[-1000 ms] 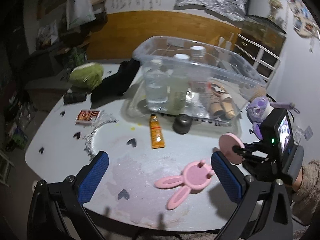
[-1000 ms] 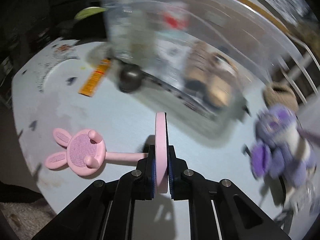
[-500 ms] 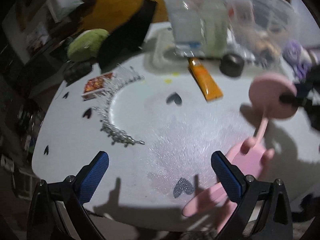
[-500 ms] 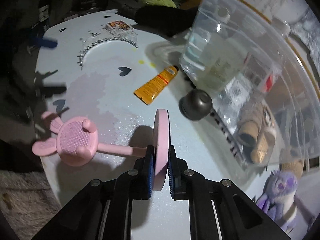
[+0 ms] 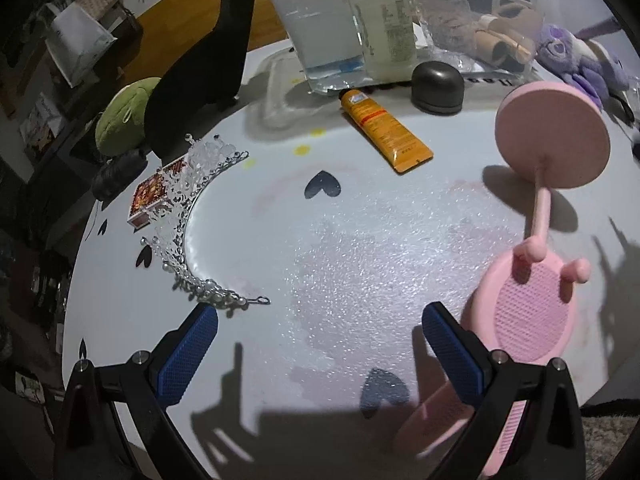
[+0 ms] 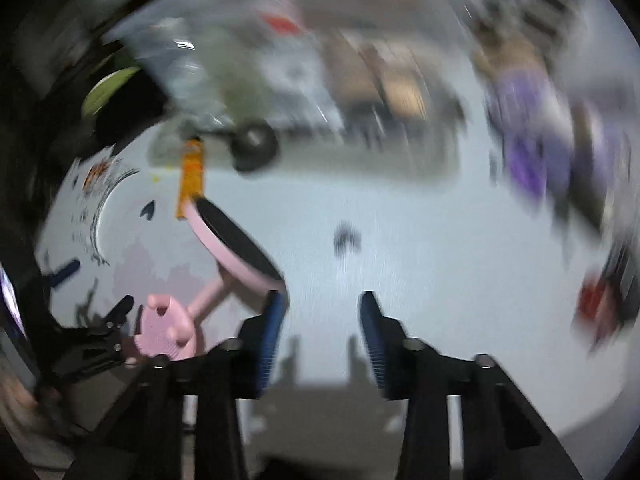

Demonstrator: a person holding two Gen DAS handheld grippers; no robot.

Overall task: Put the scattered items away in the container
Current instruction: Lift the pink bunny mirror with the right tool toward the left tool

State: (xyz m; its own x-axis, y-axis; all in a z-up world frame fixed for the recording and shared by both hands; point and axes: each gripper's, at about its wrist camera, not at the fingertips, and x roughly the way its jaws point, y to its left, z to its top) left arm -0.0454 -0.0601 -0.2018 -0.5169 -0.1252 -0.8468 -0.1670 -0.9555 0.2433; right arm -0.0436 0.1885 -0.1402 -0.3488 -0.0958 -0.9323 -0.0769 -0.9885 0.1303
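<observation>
The left tool [image 5: 316, 344] stands wide open above the near edge of the counter [image 5: 360, 248], its blue pads [image 5: 188, 350] well apart with nothing between them. The right tool [image 6: 322, 332] is also open, pads parted and empty; its view is heavily blurred.

The pink bunny-shaped stand [image 5: 532, 304] sits just beside the left tool's right pad, near the counter's near right corner. Its bunny head is low, its thin stem runs up, and its round pink disc [image 5: 554, 136] is at the top; whether it rests on the counter I cannot tell. In the right wrist view the same stand [image 6: 168, 330] is to the left of the right tool, its disc just beside that tool's left pad, and I cannot tell whether they touch.

Further out, a silver beaded tiara [image 5: 188, 224] curves along the left side of the counter, partly over a small red patterned box [image 5: 154, 194]. An orange tube [image 5: 386, 136] lies toward the far edge, with a dark grey dome-shaped cap [image 5: 438, 88] just beside it. Both lie against the clear plastic container [image 5: 280, 80] at the far edge, which holds bottles [image 5: 384, 32] and cardboard rolls [image 5: 500, 40]. A purple plush toy [image 5: 580, 60] lies at the far right, outside the container. A black cloth [image 5: 208, 64] and a green plush [image 5: 122, 116] sit at the far left.
</observation>
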